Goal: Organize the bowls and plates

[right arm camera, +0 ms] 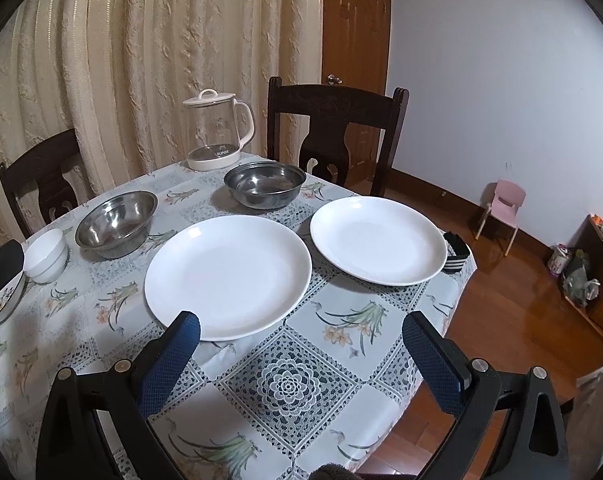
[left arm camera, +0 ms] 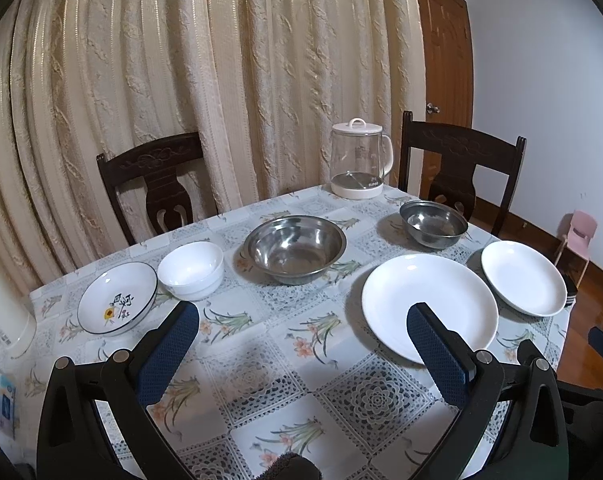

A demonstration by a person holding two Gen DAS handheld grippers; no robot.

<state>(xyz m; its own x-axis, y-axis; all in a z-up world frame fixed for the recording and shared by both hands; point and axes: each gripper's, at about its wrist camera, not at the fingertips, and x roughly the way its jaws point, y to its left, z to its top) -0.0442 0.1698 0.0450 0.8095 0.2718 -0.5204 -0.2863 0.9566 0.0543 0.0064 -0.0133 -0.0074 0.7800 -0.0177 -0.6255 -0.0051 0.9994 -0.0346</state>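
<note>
On the flowered tablecloth lie two white plates: a large one and a smaller one at the right edge. Behind them stand a big steel bowl and a smaller steel bowl. At the left sit a white ceramic bowl and a black-rimmed painted dish. My left gripper hovers open above the near table, its right finger over the large plate's near rim. My right gripper is open too, its left finger at that plate's near edge. Neither holds anything.
A glass kettle stands at the table's far edge. Two dark wooden chairs are tucked in behind. A white appliance sits at the far left. A striped black object lies by the smaller plate. Wooden floor is to the right.
</note>
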